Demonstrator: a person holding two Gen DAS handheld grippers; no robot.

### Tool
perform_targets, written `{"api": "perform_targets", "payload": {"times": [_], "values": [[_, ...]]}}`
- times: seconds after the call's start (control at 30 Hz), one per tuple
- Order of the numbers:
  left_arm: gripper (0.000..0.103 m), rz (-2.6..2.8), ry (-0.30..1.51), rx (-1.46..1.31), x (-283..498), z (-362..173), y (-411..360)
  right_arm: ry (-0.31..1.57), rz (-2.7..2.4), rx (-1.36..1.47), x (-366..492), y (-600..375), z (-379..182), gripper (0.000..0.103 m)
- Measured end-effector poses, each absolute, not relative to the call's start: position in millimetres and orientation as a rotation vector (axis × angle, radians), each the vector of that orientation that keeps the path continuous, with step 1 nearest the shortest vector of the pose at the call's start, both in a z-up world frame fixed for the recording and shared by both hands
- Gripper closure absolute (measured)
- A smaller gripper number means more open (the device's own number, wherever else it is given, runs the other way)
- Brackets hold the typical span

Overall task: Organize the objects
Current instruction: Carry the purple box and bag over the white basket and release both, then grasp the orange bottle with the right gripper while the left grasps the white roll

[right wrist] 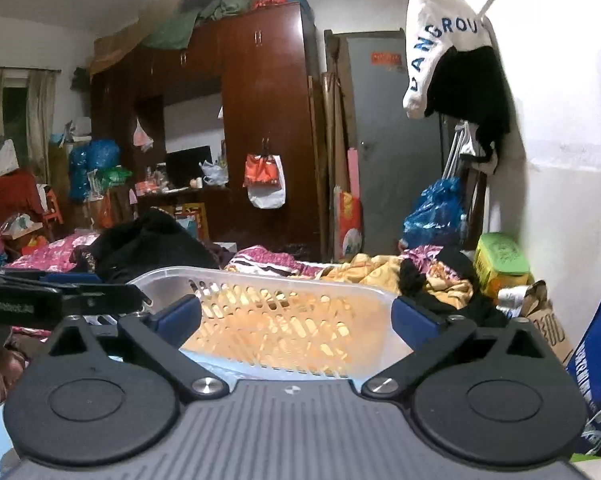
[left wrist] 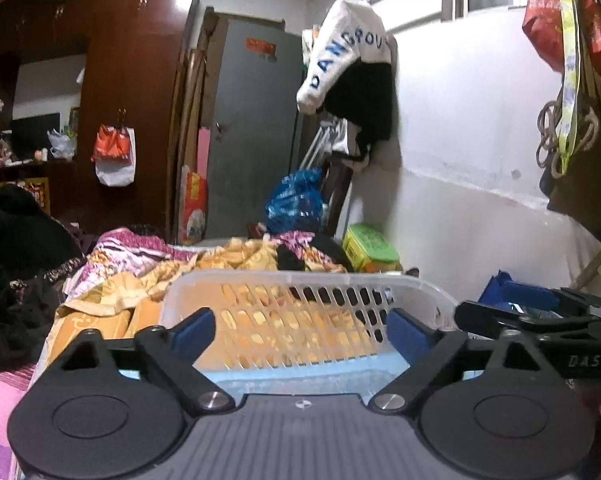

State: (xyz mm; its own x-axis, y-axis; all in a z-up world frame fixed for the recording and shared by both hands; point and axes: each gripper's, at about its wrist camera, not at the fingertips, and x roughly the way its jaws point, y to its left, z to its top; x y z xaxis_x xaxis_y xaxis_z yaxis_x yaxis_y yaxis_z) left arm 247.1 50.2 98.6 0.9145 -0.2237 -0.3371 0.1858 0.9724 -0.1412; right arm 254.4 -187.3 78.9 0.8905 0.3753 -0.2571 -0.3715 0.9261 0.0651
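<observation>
Left gripper [left wrist: 300,330] spread wide, nothing held, right gripper [right wrist: 296,318] likewise; the slatted basket [left wrist: 300,312] sits just ahead of both on a cluttered bed [left wrist: 112,296].

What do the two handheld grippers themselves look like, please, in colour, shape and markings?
Both match. The left gripper and right gripper each have a grey ribbed body, black angular linkage arms on round black discs with silver pivot screws, and blue finger pads. White lettering "DAS" marks the right gripper's side in the left view.

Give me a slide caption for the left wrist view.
Left gripper, jaws open, faces a white slotted basket on a cluttered bed.
</observation>
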Motion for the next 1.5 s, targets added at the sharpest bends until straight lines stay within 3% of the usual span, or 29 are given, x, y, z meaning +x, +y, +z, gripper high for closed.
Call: {"api": "perform_targets", "payload": {"times": [0.2, 0.43, 0.87, 0.9, 0.97, 1.2, 1.3, 1.5], "values": [[0.008, -0.179, 0.262, -0.095, 182.9, 104.4, 61.4, 0.262, 0.413, 0.060, 217.8, -220.9, 79.5, 0.000], [0.008, -0.227, 0.211, -0.142, 88.5, 61.5, 80.0, 0.350, 0.380, 0.166, 165.6, -281.6, 11.3, 0.000], [0.008, -0.260, 0.262, -0.119, 81.3, 20.5, 70.4, 0.359, 0.396, 0.094, 179.9, -279.4, -10.6, 0.001], [0.008, -0.265, 0.260, -0.117, 81.9, 20.0, 69.7, 0.369, 0.399, 0.074, 178.4, -274.5, -14.4, 0.003], [0.008, -0.270, 0.264, -0.116, 84.1, 17.8, 67.7, 0.419, 0.421, 0.061, 184.0, -270.7, -17.3, 0.018], [0.008, -0.288, 0.271, -0.135, 90.7, 10.4, 70.5, 0.458, 0.464, -0.040, 189.9, -252.8, -17.1, 0.021], [0.008, -0.294, 0.280, -0.138, 93.1, 7.5, 70.3, 0.497, 0.493, -0.071, 195.8, -245.6, -21.4, 0.035], [0.012, -0.303, 0.287, -0.125, 94.6, 3.9, 66.3, 0.534, 0.553, -0.041, 200.7, -250.7, -25.5, 0.045]]}}
